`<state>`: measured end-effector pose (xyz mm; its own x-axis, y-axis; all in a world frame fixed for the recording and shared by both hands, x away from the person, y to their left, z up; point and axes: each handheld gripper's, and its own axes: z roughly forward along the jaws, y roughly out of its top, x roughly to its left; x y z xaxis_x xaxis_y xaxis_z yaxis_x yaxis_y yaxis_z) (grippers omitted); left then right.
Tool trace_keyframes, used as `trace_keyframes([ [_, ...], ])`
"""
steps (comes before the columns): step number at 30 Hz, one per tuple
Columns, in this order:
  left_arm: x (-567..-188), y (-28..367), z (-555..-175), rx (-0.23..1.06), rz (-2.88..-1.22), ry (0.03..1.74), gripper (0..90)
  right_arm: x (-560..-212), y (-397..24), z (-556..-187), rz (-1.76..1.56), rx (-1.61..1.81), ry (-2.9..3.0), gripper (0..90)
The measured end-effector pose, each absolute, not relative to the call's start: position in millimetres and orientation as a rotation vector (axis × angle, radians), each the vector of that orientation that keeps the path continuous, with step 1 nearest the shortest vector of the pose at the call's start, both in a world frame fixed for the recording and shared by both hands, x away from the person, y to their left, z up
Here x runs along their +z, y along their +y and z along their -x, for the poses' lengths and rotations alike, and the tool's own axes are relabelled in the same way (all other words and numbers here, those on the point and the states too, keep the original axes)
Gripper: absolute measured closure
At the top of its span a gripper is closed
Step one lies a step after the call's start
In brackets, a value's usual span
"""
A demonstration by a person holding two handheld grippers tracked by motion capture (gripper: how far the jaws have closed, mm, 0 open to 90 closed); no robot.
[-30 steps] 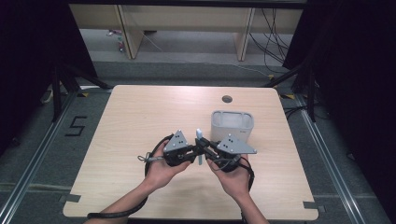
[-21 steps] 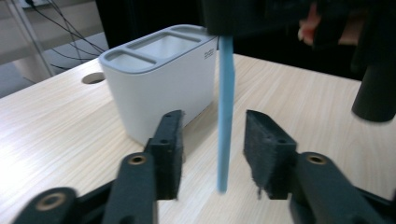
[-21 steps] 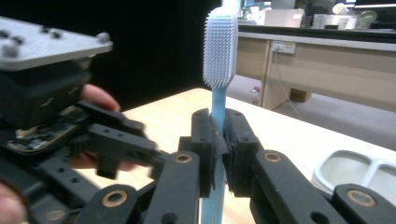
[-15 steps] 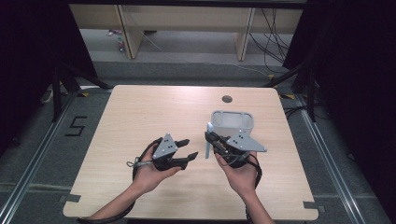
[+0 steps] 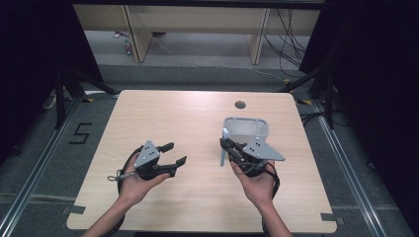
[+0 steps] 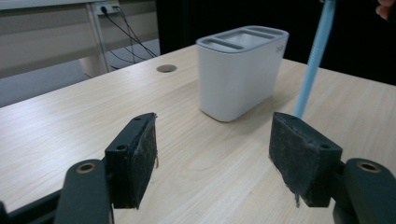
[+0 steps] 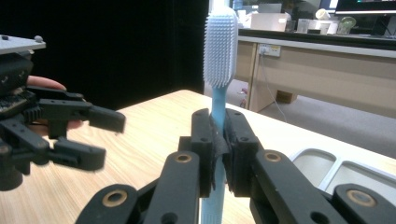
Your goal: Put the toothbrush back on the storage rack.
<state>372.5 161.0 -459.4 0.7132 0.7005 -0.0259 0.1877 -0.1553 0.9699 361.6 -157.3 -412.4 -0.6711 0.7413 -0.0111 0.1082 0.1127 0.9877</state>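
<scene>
A light blue toothbrush [image 7: 217, 70] stands upright, bristles up, with my right gripper [image 7: 218, 140] shut on its handle. In the high view the right gripper [image 5: 228, 146] holds the toothbrush [image 5: 223, 150] just in front of the white toothbrush holder [image 5: 245, 129]. My left gripper [image 5: 175, 153] is off to the left over the table, apart from the brush. Its jaws have just been opening, and nothing lies between its pads [image 6: 135, 158]. From the left gripper [image 6: 215, 154] the holder [image 6: 240, 70] and the toothbrush [image 6: 315, 56] stand ahead.
The wooden table [image 5: 163, 118] has a round cable hole [image 5: 240, 104] near its far edge. The left gripper [image 7: 84, 135] hovers at the left in the right gripper view. The holder's slotted top [image 7: 327, 163] lies low at the right there.
The left gripper has let go of the toothbrush, opened its jaws and moved away to the left. The right gripper keeps the brush and has shifted slightly right.
</scene>
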Motion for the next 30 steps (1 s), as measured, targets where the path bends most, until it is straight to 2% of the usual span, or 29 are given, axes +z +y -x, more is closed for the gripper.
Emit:
trace_keyframes([
  [11, -475.5, 194.4, -366.8, 0.588, -1.631, 0.813, 31.3, -413.3, -160.5, -361.9, -0.843, 1.610, 1.868, 83.9],
  [30, -513.2, 221.6, -364.3, 0.689, -1.569, 0.878, 32.4, -409.8, -167.7, -361.5, -0.862, 1.595, 1.847, 83.9],
])
